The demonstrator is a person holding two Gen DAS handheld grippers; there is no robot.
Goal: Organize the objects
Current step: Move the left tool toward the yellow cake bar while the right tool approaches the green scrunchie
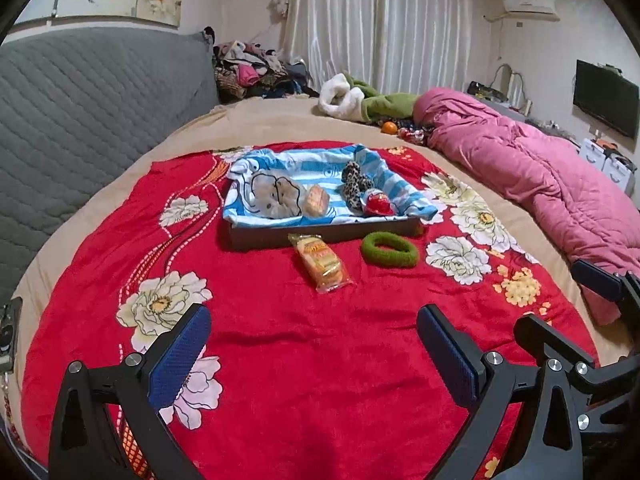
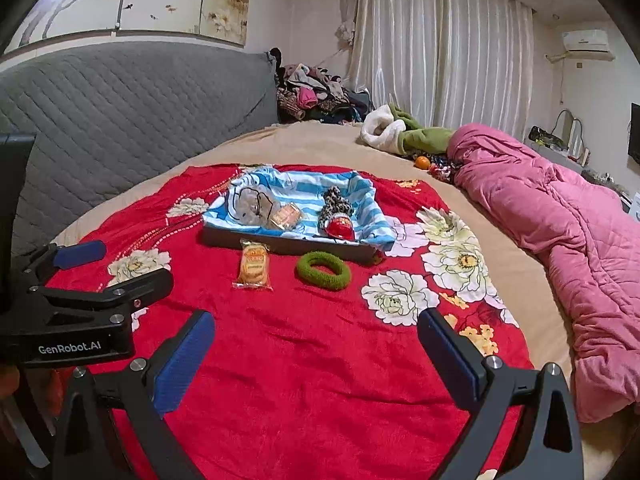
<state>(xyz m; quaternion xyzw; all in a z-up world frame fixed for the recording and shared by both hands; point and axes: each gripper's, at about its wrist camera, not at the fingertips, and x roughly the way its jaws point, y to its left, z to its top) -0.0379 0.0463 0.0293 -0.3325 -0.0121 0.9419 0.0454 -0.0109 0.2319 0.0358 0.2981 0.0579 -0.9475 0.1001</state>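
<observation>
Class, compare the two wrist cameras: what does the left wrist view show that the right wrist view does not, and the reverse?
Only the left wrist view: the full wall TV and a dark device at the bed's left edge.
Only the right wrist view: the "GenRobot.AI" label on the left tool.
Both: the tray, the snack packet and green ring on the red blanket, and the pink quilt.

Side-by-side wrist views toward tray (image 1: pixel 320 230)

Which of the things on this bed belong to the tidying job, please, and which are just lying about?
Job: tray lined with striped cloth, snack packet, green ring, red toy, leopard-print piece, both open grippers.

Lying about: pink quilt, clothes pile, orange.
</observation>
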